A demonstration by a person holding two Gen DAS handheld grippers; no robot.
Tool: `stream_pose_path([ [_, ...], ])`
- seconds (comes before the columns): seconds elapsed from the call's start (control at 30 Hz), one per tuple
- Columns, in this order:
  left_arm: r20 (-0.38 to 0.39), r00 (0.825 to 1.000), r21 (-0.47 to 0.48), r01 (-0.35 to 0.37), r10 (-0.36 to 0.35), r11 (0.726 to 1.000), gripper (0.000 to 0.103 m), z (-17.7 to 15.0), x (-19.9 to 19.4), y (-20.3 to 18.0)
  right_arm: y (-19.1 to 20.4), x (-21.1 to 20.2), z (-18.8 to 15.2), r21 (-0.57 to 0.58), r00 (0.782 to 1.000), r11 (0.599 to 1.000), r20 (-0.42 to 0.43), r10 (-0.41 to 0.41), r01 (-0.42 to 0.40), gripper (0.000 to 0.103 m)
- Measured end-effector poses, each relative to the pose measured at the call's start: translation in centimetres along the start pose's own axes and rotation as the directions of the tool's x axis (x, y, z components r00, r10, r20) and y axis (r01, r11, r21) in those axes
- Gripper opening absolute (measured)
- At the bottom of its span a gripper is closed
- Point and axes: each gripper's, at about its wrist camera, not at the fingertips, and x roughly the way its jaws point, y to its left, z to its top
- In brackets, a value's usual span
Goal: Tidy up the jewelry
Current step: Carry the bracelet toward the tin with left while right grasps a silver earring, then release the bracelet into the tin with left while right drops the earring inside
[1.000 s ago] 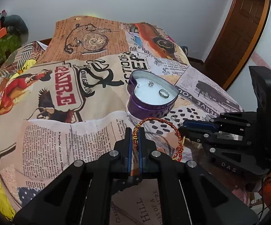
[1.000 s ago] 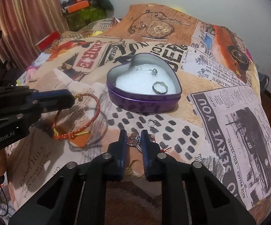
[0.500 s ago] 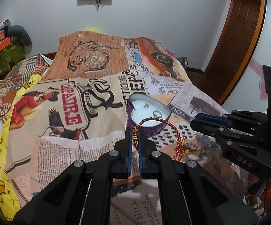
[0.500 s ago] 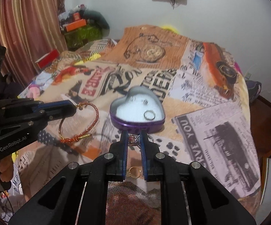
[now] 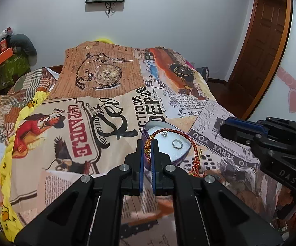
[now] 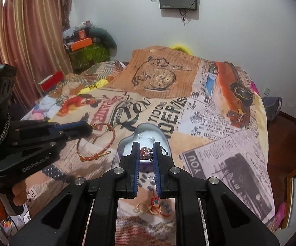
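Note:
A purple heart-shaped tin [image 5: 181,157] [image 6: 164,139] sits open on the bed, with a silver ring [image 5: 177,144] and a small earring on its white lining. My left gripper [image 5: 147,143] is shut on a red-and-gold cord bracelet [image 5: 186,138] [image 6: 107,145], which hangs in the air in front of the tin. My right gripper [image 6: 146,146] is shut on a small multicoloured jewelry piece [image 6: 146,153], lifted above the tin's near edge. In the left wrist view the right gripper [image 5: 242,129] shows at the right.
A bedspread [image 5: 111,110] printed with newspaper and pocket-watch pictures covers the bed. Gold rings and small charms [image 6: 154,207] lie on it below my right gripper. A wooden door [image 5: 264,47] stands at the right, curtains [image 6: 25,41] and clutter at the left.
Both grippers have risen from the bedspread with their jewelry. The tin and bed look smaller and lower in both views, and more wall shows.

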Motion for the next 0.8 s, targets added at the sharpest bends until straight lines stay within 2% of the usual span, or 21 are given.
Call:
stream_pose_path([
  [0.43,-0.053,0.998,0.043,0.02,-0.018,0.999,0.004,1.6,5.2,-0.7,-1.5,2.5,1.0,0.044,1.0,0.999,0.007,0.024,-0.024,0.011],
  [0.53,-0.079,0.996,0.033,0.04,-0.037,0.999,0.004,1.7,6.4,-0.4,-1.7,3.5,1.0,0.04,0.999,0.999,-0.008,0.031,-0.031,0.011],
  [0.8,-0.109,0.993,0.064,0.04,-0.033,0.997,0.004,1.3,8.5,-0.2,-1.5,6.1,0.7,0.024,0.996,0.997,-0.058,0.071,-0.07,0.011],
])
